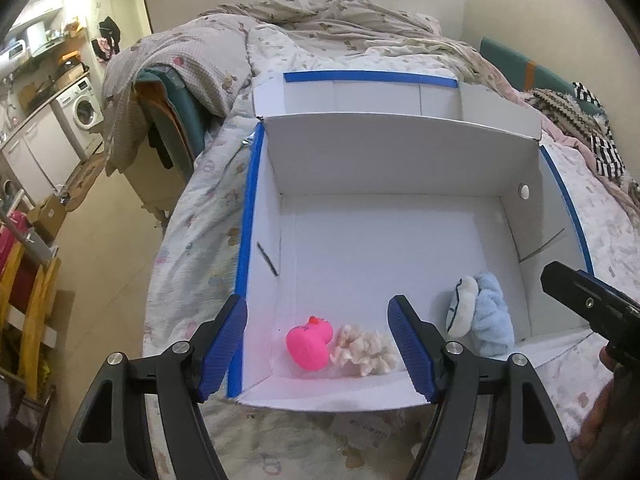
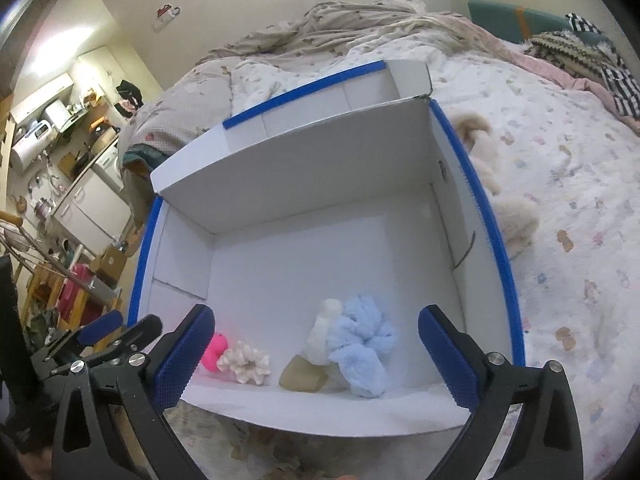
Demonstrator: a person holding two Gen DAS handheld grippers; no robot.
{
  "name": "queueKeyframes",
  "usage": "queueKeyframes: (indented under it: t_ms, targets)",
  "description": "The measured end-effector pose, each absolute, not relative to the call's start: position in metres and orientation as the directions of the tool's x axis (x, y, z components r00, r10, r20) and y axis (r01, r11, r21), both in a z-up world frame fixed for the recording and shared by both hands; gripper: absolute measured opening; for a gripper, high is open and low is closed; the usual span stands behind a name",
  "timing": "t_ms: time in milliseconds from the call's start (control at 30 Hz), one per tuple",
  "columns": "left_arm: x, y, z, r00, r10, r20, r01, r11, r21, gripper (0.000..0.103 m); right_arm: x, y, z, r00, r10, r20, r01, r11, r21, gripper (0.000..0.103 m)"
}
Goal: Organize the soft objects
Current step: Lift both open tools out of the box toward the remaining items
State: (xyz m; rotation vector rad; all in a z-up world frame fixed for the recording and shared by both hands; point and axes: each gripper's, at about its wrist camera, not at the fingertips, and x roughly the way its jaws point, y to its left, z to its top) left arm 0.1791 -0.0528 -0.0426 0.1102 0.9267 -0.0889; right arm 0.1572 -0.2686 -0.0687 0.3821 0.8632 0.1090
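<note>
The right gripper (image 2: 316, 360) has its jaws wide apart with nothing pressed between the pads, and the left gripper (image 1: 320, 344) likewise stands parted and empty. Both hang above the near wall of the white cardboard box (image 1: 400, 152), which sits on the bed.

Inside the box, along that near wall, lie the soft things: a light blue fluffy scrunchie (image 2: 360, 348) beside a cream plush piece (image 2: 326, 332), a translucent tan squishy block (image 2: 302, 376) just in front of them, then a cream scrunchie (image 2: 246, 362) and a pink rubber duck (image 2: 214, 352) toward the box's left corner. Outside the box, just beyond its right wall, a beige plush toy (image 2: 504, 200) lies on the quilt.

Likely trouble:
- The plush outside lies close against the wall, so a reach could nudge the light box and shift it on the soft bedding.
- The grippers are near each other over the rim and could collide.
- Fluffy fabric may snag on a textured pad and lift out again.
</note>
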Motion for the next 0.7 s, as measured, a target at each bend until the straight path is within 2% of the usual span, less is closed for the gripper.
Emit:
queueKeyframes:
  t_ms: [267,467,700]
  targets:
    - [0.165,-0.042,-0.047,0.57,0.001,-0.822,0.113,0.99,0.08,0.07,0.143,-0.265,-0.068,0.621,0.293,-0.727,0.038,0.915,0.401,0.103]
    - [0.152,-0.037,-0.045,0.576,0.012,-0.817,0.133,0.985,0.109,0.07,0.126,-0.266,-0.061,0.653,0.325,-0.684,0.018,0.896,0.443,0.103]
    - [0.138,-0.025,-0.049,0.546,0.01,-0.838,0.115,0.99,0.086,0.07,0.105,-0.256,-0.066,0.611,0.374,-0.698,-0.016,0.887,0.461,0.103]
